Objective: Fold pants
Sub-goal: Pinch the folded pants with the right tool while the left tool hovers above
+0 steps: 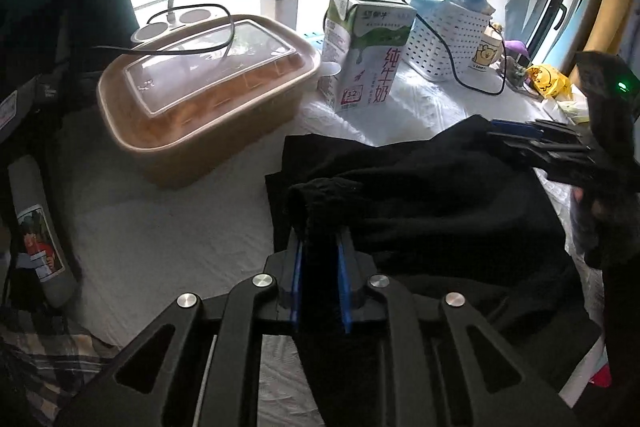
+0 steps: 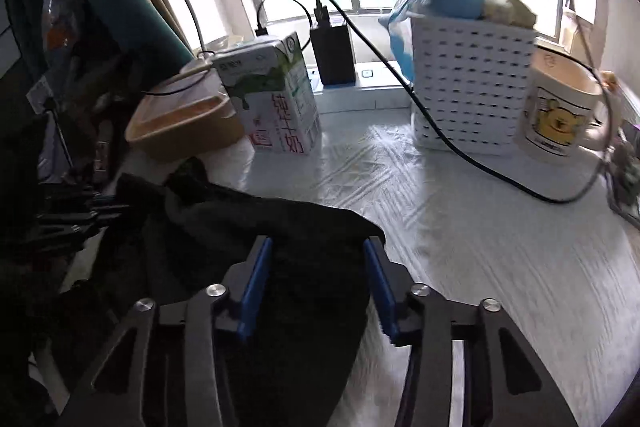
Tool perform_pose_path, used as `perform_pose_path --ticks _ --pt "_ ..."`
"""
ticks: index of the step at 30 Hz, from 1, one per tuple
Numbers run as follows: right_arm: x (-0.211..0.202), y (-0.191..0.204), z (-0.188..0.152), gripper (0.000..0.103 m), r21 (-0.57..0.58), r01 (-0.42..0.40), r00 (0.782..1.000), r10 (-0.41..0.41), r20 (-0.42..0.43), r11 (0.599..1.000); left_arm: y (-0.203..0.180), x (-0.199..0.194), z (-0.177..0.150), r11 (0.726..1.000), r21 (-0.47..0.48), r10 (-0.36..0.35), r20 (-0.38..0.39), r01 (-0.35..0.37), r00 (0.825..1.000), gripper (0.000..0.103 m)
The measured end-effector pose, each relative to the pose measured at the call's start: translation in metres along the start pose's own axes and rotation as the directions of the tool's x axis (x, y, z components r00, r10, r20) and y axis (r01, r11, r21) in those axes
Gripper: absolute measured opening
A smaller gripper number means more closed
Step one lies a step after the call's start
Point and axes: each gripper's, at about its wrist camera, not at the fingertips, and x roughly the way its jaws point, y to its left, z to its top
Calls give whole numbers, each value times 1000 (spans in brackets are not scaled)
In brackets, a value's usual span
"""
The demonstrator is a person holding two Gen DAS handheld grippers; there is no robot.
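Because the black pants point(image 1: 420, 211) lie bunched on the white cloth-covered table point(image 1: 168, 239) with clutter crowding the far side, both grippers work at the near edge of the garment, where there is bare room to lay a fold.

On the left, a tan lidded food box point(image 1: 208, 87) sits just beyond the pants, with a milk carton point(image 1: 368, 59) beside it; they leave only a narrow strip of free table, so the fold probably has to stay close to the person.

The left gripper point(image 1: 320, 251) points steeply down at the table, its blue pads point(image 1: 297, 267) drawn nearly together and pinching a gathered, cuff-like roll of black fabric that stands up between them. That tight hold reads as a corner grip, meant to carry the cloth over.

Further right, the right gripper point(image 2: 316, 259) is pitched down at a similar slant. Its jaws stand partly open, with a dark hump of the pants lying in the gap; the pads do not clearly press on it, so it seems to be settling in for a grip rather than holding.

Beyond it on the right stand a white perforated basket point(image 2: 472, 83) and a bear-printed mug point(image 2: 560, 107), with a black cable point(image 2: 460, 151) trailing across the cloth, a possible snag if the fabric swings that way.
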Motion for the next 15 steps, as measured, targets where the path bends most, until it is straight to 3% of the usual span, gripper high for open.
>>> perform_pose_path --ticks 5,9,11,13,15 --pt "18 -3 9 40 -19 10 1000 -10 -7 1000 8 5 0 1000 -24 -1 -5 1 1000 23" --pt "28 -7 14 40 5 16 1000 -15 -10 1000 14 3 0 999 -36 23 -5 -23 1000 38" --pt "29 -9 16 40 16 17 1000 -17 -1 1000 16 -3 2 998 -48 38 3 -38 999 38" --pt "22 -11 17 41 37 15 1000 -16 15 999 14 -14 3 998 -48 44 31 -43 999 39" --pt "10 -13 16 49 48 21 999 -23 37 999 9 -27 3 997 -34 67 65 -65 996 39"
